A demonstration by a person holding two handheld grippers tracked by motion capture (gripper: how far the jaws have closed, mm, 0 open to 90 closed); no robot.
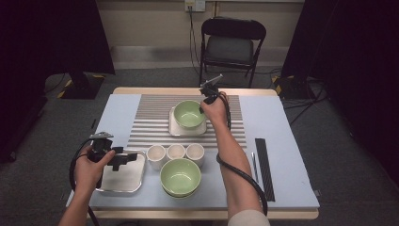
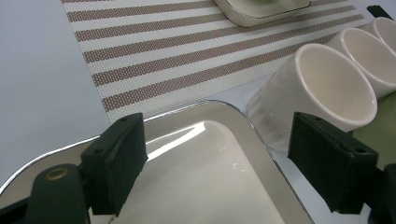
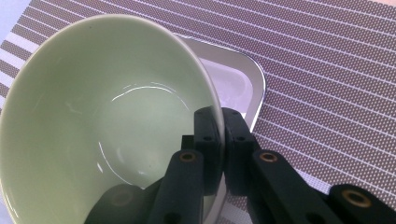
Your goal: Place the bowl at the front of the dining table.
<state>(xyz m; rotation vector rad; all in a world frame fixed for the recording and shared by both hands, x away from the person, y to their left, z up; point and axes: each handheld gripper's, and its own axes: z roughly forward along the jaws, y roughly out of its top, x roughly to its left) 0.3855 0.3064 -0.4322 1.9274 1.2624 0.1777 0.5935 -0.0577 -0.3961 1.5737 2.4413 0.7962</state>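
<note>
Currently the right tool (image 3: 223,140) is pinching the green bowl (image 3: 93,116) rim at three o'clock on its tray (image 3: 243,79); next, likely a steady lift while the left tool (image 2: 217,163) is gaping empty.

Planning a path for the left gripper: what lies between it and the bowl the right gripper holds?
In the high view, bare striped placemat separates the left gripper from the held bowl; the cups sit just beside that line.

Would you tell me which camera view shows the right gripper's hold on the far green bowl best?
The right gripper view: its jaws pinch the rim of the bowl up close, one inside, one outside. The high view shows the right gripper at that bowl's edge, small. The left gripper view catches just a sliver of green at its top edge.
</note>
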